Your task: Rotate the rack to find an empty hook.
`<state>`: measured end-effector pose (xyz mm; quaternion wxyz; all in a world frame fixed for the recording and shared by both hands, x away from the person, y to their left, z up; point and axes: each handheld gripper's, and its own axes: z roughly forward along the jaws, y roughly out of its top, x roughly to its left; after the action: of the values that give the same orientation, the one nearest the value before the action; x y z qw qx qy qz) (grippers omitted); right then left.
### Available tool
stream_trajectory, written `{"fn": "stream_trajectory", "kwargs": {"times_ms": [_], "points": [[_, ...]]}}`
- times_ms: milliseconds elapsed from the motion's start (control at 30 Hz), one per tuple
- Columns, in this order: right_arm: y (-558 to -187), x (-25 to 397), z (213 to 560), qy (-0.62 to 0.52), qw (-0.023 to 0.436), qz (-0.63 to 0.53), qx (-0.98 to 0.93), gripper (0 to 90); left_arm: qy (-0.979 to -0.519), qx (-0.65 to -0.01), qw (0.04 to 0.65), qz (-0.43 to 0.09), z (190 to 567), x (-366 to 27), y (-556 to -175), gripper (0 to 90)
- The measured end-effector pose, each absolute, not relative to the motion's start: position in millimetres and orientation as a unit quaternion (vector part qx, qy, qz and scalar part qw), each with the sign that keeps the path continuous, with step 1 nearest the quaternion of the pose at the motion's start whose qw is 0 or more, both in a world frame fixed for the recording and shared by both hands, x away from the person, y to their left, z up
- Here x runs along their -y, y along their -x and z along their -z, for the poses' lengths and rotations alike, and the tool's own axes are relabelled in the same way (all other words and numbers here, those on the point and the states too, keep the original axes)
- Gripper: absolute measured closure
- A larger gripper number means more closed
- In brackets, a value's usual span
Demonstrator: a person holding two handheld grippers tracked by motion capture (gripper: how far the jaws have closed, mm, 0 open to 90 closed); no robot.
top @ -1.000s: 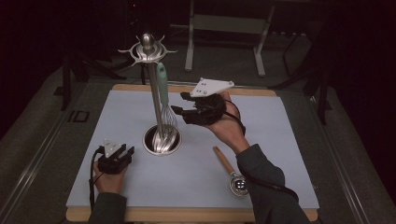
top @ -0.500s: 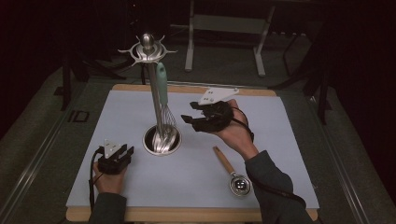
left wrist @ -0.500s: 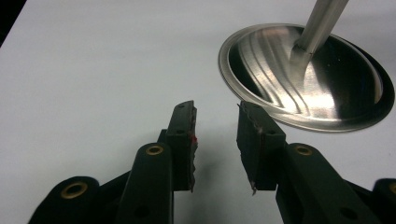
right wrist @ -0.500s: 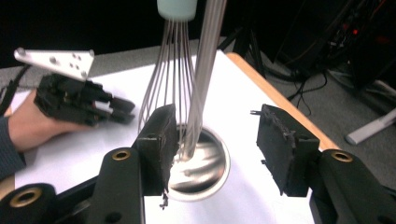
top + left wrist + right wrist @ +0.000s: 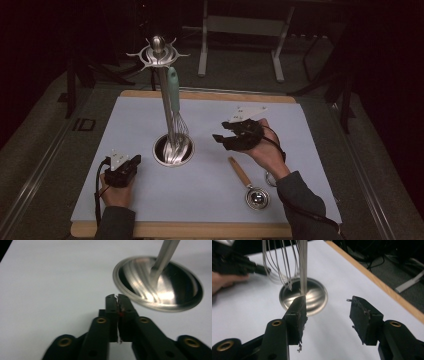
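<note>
Beside whisk (image 5: 176, 102), right tongs (image 5: 221, 139) gape, unlabelled.

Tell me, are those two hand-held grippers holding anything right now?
Nothing is held. The right hand-held gripper is open in the air beside the whisk; the left hand-held gripper is shut on nothing.

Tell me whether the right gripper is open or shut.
Open: the right gripper has a wide gap between its fingers, nothing held.

Teal-handled wire whisk (image 5: 174, 107) — hanging upright on stand (image 5: 161, 100)
</note>
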<state>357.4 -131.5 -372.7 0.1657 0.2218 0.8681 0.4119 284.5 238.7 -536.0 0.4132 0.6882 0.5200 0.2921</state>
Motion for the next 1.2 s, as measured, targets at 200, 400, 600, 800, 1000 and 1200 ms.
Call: {"fn": "stream_trajectory", "kwargs": {"times_ms": [200, 400, 600, 800, 1000, 1200], "points": [[-357, 157, 393, -0.252, 0.156, -0.411, -0.862, 46.4, -0.676, -0.496, 0.453, -0.302, 523, -231, -281, 90.0], [-357, 176, 421, -0.278, 0.151, -0.405, -0.858, 46.2, -0.649, -0.474, 0.506, -0.313, 495, -224, -272, 90.0], [-352, 186, 451, -0.305, 0.161, -0.375, -0.860, 46.6, -0.616, -0.449, 0.558, -0.327, 461, -219, -268, 90.0], [-341, 190, 472, -0.324, 0.163, -0.362, -0.859, 47.2, -0.595, -0.423, 0.590, -0.345, 432, -212, -269, 90.0], [-337, 201, 481, -0.346, 0.146, -0.385, -0.843, 47.1, -0.570, -0.400, 0.630, -0.345, 403, -209, -272, 90.0], [-341, 215, 487, -0.378, 0.108, -0.404, -0.826, 47.0, -0.548, -0.373, 0.660, -0.354, 371, -205, -273, 90.0]]}}
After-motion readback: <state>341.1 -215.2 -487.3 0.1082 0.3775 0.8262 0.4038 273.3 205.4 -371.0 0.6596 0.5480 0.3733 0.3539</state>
